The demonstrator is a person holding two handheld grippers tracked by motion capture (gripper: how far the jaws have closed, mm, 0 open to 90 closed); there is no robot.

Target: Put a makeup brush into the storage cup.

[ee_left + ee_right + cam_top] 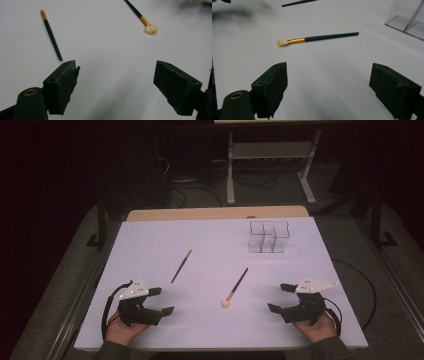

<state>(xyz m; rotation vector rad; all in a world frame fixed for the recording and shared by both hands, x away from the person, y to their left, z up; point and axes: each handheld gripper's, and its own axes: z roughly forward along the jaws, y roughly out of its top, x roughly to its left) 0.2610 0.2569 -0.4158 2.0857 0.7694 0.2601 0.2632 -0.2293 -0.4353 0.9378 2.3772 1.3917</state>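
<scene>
Two dark-handled makeup brushes with gold ferrules lie on the white table [210, 330]. The thin brush [181, 265] [51, 35] [298, 3] lies left of centre. The brush with a pale fluffy head [235, 288] [142, 18] [317, 38] lies near the middle. A clear plastic organizer [268, 236] [409, 17] with compartments stands at the back right. My left gripper [161, 301] [116, 87] rests open at the front left, holding nothing. At the front right my right gripper [280, 297] [329, 90] is open too, also with nothing between its jaws.
The table's wooden far edge [215, 213] shows beyond the white surface. Behind it on the dark floor stand a metal frame [270, 165] and cables. A black cable [365, 285] loops off the table's right side.
</scene>
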